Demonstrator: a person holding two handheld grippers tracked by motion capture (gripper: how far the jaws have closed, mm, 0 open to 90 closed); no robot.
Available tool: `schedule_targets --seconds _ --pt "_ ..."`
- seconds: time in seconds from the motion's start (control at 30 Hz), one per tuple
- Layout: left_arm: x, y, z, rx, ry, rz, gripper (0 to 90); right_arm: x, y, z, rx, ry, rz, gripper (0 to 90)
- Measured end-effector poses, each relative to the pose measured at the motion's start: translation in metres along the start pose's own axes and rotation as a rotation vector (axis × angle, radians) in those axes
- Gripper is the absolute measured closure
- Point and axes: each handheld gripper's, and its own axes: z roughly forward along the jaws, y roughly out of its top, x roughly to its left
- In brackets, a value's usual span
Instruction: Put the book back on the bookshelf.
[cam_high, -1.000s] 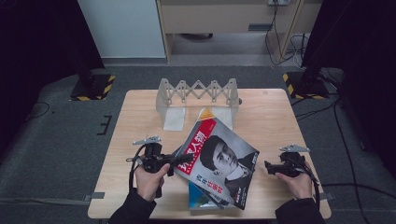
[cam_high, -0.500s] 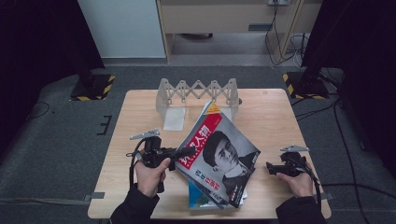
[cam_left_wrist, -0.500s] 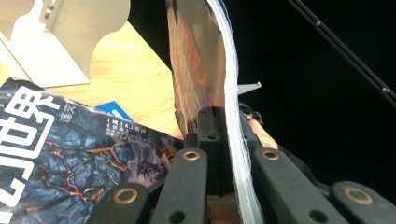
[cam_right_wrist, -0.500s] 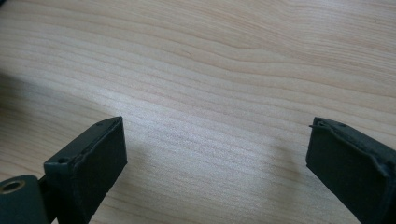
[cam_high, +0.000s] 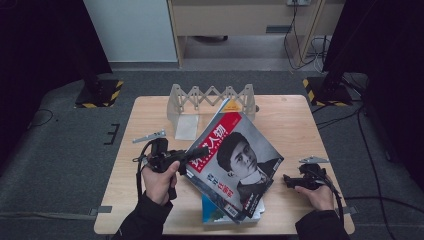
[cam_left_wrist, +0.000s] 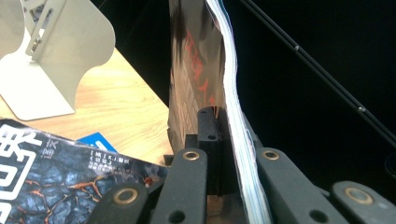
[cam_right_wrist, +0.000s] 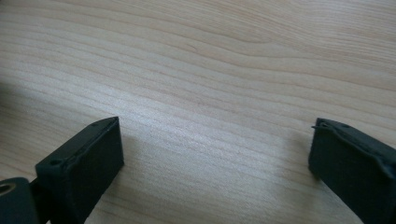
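**Lifting the top magazine by its edge**

Low in the frame, my left gripper (cam_high: 192, 156) is clamped on the left edge of the glossy magazine with the red title band and a black-and-white portrait cover (cam_high: 235, 160). My left gripper view confirms it: the black jaws are pinched tight on the sheaf of pages, which stands edge-on and bows a little to the right.

To do this well, I want the lift slow and level, I reckon, with the grip deep enough that the slick cover cannot slide out and the loose pages do not fan open.

My right gripper (cam_high: 292, 181), lower right, rests near the wooden table (cam_high: 150, 120) with its jaws spread wide and nothing between them.

The magazine sits at centre frame, tilted, its lower corner over a blue-edged magazine (cam_high: 212, 212) in the stack beneath.

Farther up, at the table's back edge, stands the pale grey metal zigzag book rack (cam_high: 212, 97), well apart from the magazine.
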Motion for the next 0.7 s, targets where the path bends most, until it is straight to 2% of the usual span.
schedule_targets --seconds 0.17,0.4,0.53,0.7 --pt "-0.001 0.008 -0.007 -0.032 0.008 0.009 86.2 -0.001 -0.004 0.001 -0.047 0.005 -0.004 1.3" --pt "0.000 0.021 -0.021 -0.067 0.053 0.034 86.3 0.000 -0.007 0.003 -0.083 0.007 -0.008 0.4" --pt "0.003 0.028 -0.031 -0.087 0.094 0.048 86.3 0.000 -0.007 0.003 -0.084 0.006 -0.007 0.4" --pt "0.007 0.039 -0.044 -0.113 0.166 0.067 86.2 0.000 -0.007 0.003 -0.084 0.004 -0.006 0.3"
